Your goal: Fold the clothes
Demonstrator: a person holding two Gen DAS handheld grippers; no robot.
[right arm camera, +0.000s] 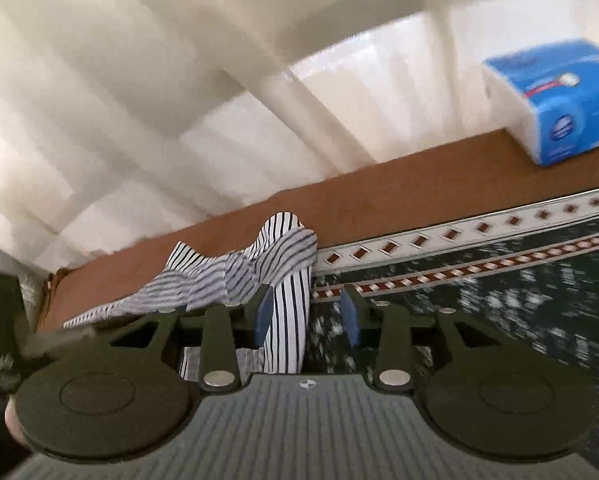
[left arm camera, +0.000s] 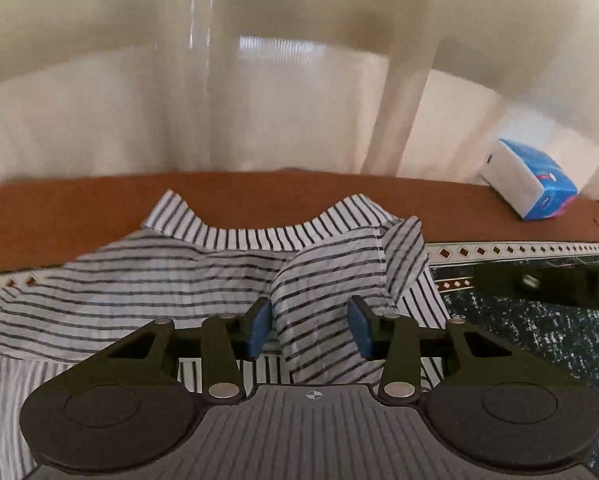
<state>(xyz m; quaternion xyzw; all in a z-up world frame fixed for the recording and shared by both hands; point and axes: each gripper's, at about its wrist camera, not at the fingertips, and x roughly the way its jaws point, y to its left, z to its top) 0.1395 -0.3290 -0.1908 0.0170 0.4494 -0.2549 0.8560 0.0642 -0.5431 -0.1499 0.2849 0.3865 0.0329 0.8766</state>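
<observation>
My left gripper [left arm camera: 313,330] jaws stand released around a limp fold of the striped shirt [left arm camera: 179,276]; right gripper [right arm camera: 305,316] released too. I'd pinch seams.

The shirt [left arm camera: 203,276] is lying on the surface [left arm camera: 79,208], its collar toward the far edge. The tissue pack [left arm camera: 535,184] is sitting to the right of the shirt, well apart, at that same far edge.
</observation>
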